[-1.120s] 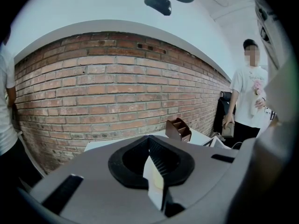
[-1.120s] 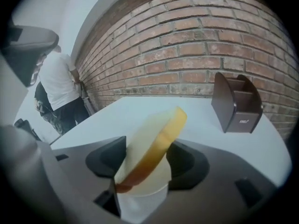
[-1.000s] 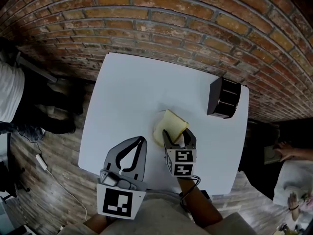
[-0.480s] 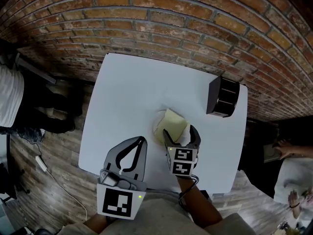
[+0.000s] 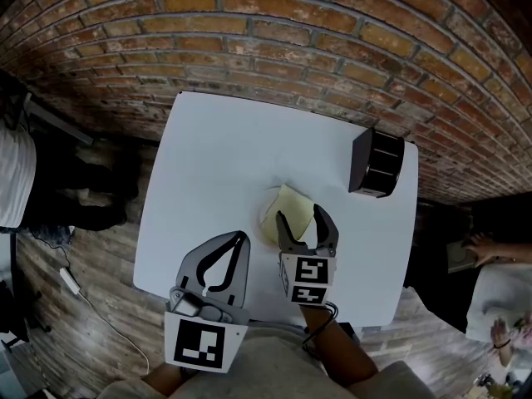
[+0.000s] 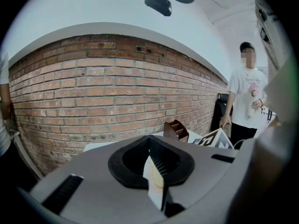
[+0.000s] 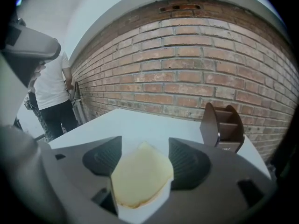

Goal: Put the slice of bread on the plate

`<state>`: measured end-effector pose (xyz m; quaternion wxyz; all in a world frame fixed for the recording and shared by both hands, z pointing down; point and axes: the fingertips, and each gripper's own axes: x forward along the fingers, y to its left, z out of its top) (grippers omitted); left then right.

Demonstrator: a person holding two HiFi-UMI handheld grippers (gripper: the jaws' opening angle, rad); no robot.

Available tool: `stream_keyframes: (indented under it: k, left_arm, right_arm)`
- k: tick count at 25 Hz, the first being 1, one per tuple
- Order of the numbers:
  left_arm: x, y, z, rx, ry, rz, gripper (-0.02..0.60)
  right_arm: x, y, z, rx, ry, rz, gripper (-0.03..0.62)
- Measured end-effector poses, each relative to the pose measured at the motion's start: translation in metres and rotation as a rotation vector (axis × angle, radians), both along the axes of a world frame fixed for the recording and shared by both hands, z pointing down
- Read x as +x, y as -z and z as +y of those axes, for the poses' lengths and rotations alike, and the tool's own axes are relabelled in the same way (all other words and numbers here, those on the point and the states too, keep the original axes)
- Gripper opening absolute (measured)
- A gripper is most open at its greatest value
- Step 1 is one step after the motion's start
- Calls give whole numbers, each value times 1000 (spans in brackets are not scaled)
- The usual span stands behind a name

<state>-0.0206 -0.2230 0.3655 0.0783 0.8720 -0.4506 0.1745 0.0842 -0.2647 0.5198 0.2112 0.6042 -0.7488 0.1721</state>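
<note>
A pale slice of bread point(image 5: 293, 206) lies on a small white plate point(image 5: 267, 220) near the front middle of the white table point(image 5: 224, 156). My right gripper point(image 5: 301, 217) hovers just above the slice's near end. Its jaws are open and have just been closing a little; they stand apart from the bread, which shows below the gap. In the right gripper view the bread point(image 7: 140, 174) rests on the plate point(image 7: 140, 212) between the two dark pads of the right gripper point(image 7: 145, 146). My left gripper point(image 5: 242, 238) stays shut and empty at the table's near edge, its left gripper point(image 6: 149, 140) tips meeting.
A dark brown compartment box point(image 5: 378, 165) stands at the table's far right corner, also in the box point(image 7: 223, 125) right gripper view. A brick wall runs behind the table. People stand off to the side, one person point(image 6: 245, 101) at right and another person point(image 7: 51, 92) at left.
The right gripper let go of the bread, opened wide, then narrowed somewhat and rose off it. The slice went from tilted to flat on the plate. The left gripper stayed still.
</note>
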Motion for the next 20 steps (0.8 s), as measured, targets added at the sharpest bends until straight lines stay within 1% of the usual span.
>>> stream_keyframes:
  k: [2, 4, 8, 10, 13, 20]
  left_arm:
    - [0, 0, 0, 1, -2, 2, 9]
    - [-1, 0, 0, 1, -2, 4, 9]
    - [-2, 1, 0, 2, -2, 7, 9]
    - [-2, 1, 1, 3, -5, 5, 9]
    - [-3, 2, 1, 5, -7, 4, 9]
    - [-4, 3, 2, 7, -2, 12, 9]
  right_arm:
    - [2, 2, 0, 6, -9, 1, 286]
    - [3, 5, -1, 17, -19, 5, 226]
    - [7, 10, 0, 41, -42, 28, 70]
    - [8, 12, 1, 43, -50, 28, 10]
    - [6, 19, 3, 61, -46, 20, 6]
    - [-9, 75, 9, 198, -3, 2, 6]
